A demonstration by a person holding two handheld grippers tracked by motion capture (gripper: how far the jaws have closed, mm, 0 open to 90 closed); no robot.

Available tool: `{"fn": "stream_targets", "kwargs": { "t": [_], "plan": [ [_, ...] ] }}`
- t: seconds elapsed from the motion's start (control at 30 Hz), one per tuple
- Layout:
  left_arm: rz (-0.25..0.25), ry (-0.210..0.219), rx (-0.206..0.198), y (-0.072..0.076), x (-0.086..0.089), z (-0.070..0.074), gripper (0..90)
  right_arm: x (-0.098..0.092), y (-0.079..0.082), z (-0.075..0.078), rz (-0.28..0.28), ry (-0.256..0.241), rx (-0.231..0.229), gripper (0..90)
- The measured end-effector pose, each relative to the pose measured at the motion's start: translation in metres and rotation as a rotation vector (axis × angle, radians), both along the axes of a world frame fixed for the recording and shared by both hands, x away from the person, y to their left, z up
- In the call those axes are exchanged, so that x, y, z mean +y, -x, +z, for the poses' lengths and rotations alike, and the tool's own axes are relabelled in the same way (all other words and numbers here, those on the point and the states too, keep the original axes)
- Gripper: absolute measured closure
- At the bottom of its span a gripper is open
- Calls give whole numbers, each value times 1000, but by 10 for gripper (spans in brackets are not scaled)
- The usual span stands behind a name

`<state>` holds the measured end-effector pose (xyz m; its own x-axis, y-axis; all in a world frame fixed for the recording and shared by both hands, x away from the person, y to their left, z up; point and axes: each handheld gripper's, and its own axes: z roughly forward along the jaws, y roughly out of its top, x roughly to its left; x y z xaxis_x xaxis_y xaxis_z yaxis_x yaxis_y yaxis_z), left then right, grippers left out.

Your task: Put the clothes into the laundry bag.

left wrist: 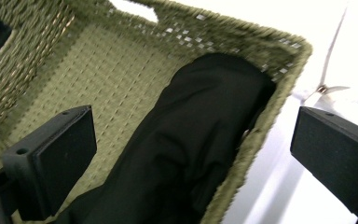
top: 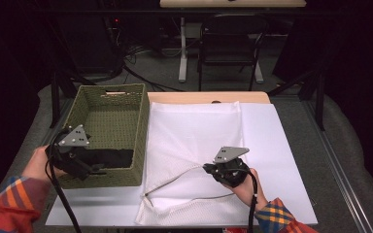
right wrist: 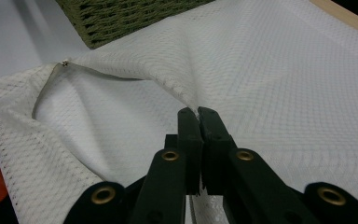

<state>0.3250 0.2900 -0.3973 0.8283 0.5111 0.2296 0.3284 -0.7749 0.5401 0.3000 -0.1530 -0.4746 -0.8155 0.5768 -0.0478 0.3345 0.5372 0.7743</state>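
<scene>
Right gripper [right wrist: 198, 112]: 2 jaws clenched on the upper edge of the white mesh bag [top: 194, 131], lifting that edge off the lower layer so the mouth gapes. Bag lies flat on the white table [top: 291, 194], just beside the green woven basket [top: 109, 104]. Left gripper [left wrist: 191, 140]: jaws spread wide, grasping nothing, poised over the black cloth [left wrist: 191, 154] inside the basket's near end.

The woven basket [top: 110, 127] is olive green. The garment [top: 110, 158] is plain black; the mesh bag [top: 194, 141] white, diamond-netted.
</scene>
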Motion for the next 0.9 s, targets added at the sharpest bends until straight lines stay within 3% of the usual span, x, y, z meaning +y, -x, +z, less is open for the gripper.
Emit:
{"fn": "stream_targets", "kwargs": {
  "t": [0.17,0.43,0.6,0.7,0.9],
  "plan": [
    [1,-16,30,-11,5,2,0,0,0,0,0,0,2,884],
    [25,-78,73,-34,14,-3,0,0,0,0,-5,2,-7,884],
    [21,-141,135,-46,15,-13,0,0,-1,-1,-6,1,-5,884],
    [25,-166,198,-57,15,-22,0,0,-1,-2,-5,3,-4,884],
    [11,-214,257,-67,12,-32,0,0,-1,-2,-7,4,-7,884]
  ]
}}
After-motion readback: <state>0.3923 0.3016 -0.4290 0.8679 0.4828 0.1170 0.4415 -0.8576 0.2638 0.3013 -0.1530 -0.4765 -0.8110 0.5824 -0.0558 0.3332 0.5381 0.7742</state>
